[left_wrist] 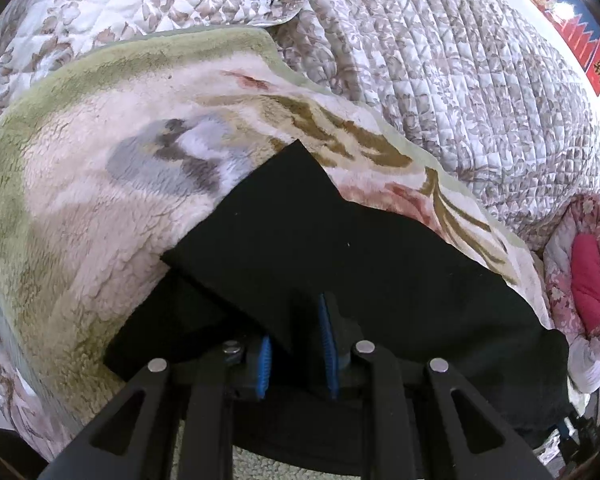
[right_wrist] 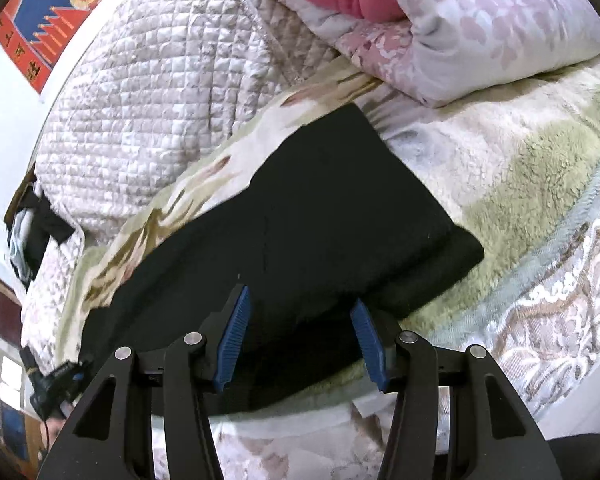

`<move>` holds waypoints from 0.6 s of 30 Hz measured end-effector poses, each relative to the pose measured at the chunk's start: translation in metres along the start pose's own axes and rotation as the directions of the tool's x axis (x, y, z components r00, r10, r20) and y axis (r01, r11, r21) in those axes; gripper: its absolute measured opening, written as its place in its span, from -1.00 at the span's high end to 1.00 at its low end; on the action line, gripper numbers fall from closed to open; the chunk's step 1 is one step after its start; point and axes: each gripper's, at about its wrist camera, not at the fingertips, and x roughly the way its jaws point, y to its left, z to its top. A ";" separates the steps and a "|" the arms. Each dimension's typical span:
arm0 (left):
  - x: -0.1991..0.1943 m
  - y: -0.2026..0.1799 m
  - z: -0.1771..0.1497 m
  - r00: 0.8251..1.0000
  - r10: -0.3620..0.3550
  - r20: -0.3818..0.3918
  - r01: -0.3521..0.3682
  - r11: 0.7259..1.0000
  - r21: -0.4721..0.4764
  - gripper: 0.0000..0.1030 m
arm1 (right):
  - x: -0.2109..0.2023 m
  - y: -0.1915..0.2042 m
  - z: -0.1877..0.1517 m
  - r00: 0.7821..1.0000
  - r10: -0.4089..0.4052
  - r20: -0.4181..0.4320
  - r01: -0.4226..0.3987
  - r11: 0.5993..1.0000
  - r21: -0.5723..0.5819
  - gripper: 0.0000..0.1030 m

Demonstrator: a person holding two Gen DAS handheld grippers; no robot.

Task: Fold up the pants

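Left gripper (left_wrist: pixel 296 344) pinches a pants (left_wrist: pixel 340 256) flap to fold it over; right gripper (right_wrist: pixel 300 336) hovers agape above the pants on the blanket (right_wrist: pixel 540 152).

Black pants (right_wrist: pixel 320 216), folded flat on blanket.

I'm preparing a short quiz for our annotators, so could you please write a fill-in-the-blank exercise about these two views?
1. The pants are ____ in colour.
2. The right gripper has its jaws ____, with nothing clamped.
3. The left gripper has a fold of the pants between its ____-coloured pads.
4. The pants lie on a fleece blanket with a ____ border.

Missing words: black; open; blue; green
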 end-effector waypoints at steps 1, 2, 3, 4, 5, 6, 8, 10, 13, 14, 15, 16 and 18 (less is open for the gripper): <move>0.000 0.000 0.000 1.000 0.006 0.001 -0.006 1.000 0.006 0.62 | 0.000 -0.001 0.003 1.000 0.000 0.014 0.000 1.000 0.010 -0.01; 0.001 -0.001 0.001 1.000 0.013 0.001 -0.013 1.000 0.012 0.72 | 0.001 -0.002 0.006 1.000 -0.007 0.024 0.007 1.000 0.025 0.00; 0.002 -0.001 0.002 1.000 0.025 0.003 -0.025 1.000 0.017 0.78 | 0.002 -0.003 0.010 0.999 -0.010 0.034 0.008 0.999 0.044 0.00; 0.003 -0.001 0.003 0.999 0.032 0.005 -0.032 0.999 0.022 0.84 | 0.002 -0.004 0.013 0.999 -0.008 0.042 0.005 0.998 0.055 0.04; 0.004 -0.001 0.004 0.999 0.036 0.006 -0.036 0.999 0.026 0.89 | 0.003 -0.005 0.016 0.999 -0.013 0.047 0.010 0.998 0.058 0.19; 0.004 0.000 0.005 0.999 0.039 0.006 -0.039 0.999 0.024 0.90 | 0.004 -0.006 0.020 0.998 -0.039 0.052 0.036 0.998 0.057 0.79; -0.001 0.000 0.007 0.999 0.036 0.013 -0.036 0.999 0.016 0.92 | 0.003 -0.009 0.024 0.998 -0.032 0.048 0.029 0.997 0.074 0.81; -0.015 -0.001 0.009 0.999 0.024 0.041 -0.024 1.000 0.009 0.92 | -0.005 -0.007 0.027 0.998 -0.005 0.059 0.001 0.997 0.073 0.82; -0.046 -0.006 0.009 0.995 0.000 0.100 -0.002 1.000 0.025 0.92 | -0.023 -0.003 0.027 0.996 0.031 0.083 -0.038 0.996 0.077 0.83; -0.052 -0.007 0.008 0.994 0.003 0.114 -0.007 0.999 0.037 0.92 | -0.026 -0.003 0.027 0.996 0.017 0.086 -0.023 0.997 0.076 0.83; -0.056 -0.007 0.006 0.993 0.012 0.121 -0.018 0.999 0.050 0.92 | -0.026 -0.006 0.026 0.996 -0.022 0.081 0.016 0.997 0.073 0.83; -0.055 -0.006 0.003 0.993 0.024 0.113 -0.030 0.998 0.060 0.92 | -0.023 -0.012 0.024 0.997 -0.058 0.058 0.053 0.995 0.083 0.83; -0.044 -0.001 -0.004 0.996 0.063 0.065 -0.067 0.996 0.062 0.92 | -0.014 -0.027 0.018 0.997 -0.075 -0.002 0.074 0.987 0.142 0.83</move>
